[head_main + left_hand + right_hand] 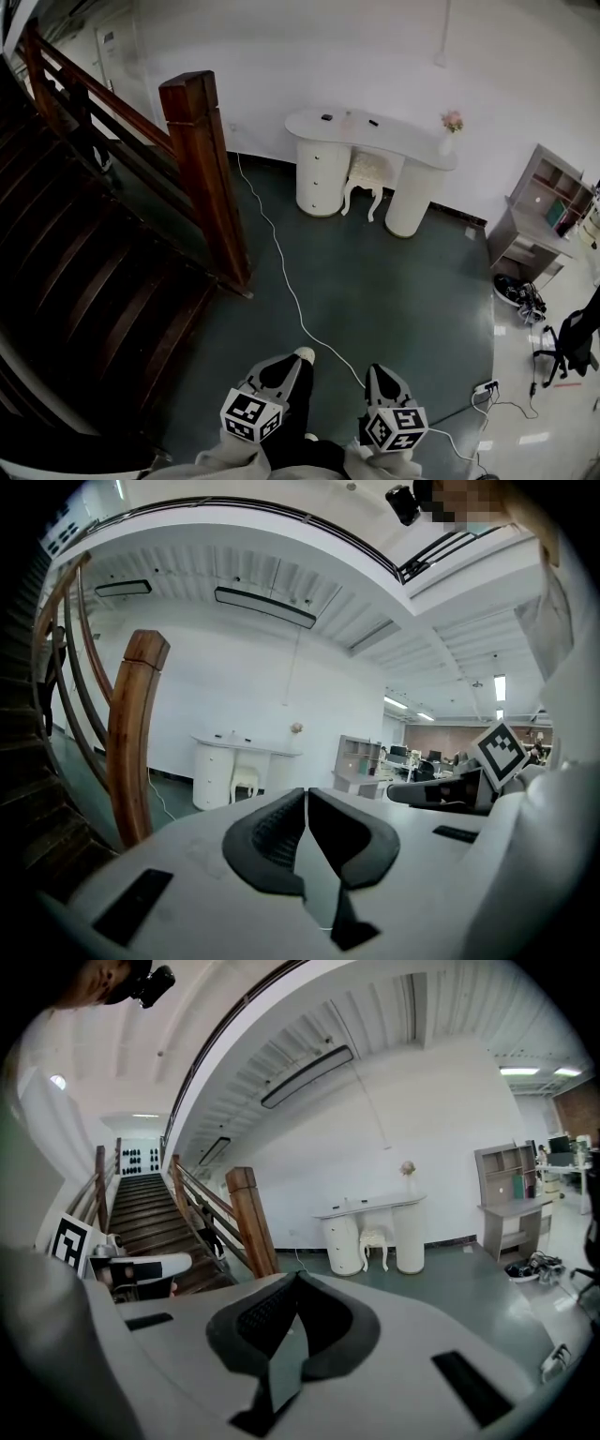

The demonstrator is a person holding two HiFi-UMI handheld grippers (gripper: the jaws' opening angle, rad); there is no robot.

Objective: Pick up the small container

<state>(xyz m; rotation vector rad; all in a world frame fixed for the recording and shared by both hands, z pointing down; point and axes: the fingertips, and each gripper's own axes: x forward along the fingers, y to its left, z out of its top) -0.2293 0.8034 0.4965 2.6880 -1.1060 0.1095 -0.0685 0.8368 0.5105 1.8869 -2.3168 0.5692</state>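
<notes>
Left claw (306, 794): clenched, empty, held low, near level, aimed at far bench (405, 137). Right claw (295, 1279): likewise, alongside. Container: indistinct; small dark items (326, 117) on bench top.

No legible text, brand, number or sign appears in any view; the only printed patterns are black-and-white square markers (249, 414) on the cubes of the left gripper (300, 356) and right gripper (377, 371), bearing no letters.

The small container cannot be told among dark specks (326, 117) on the desk (405, 139).
</notes>
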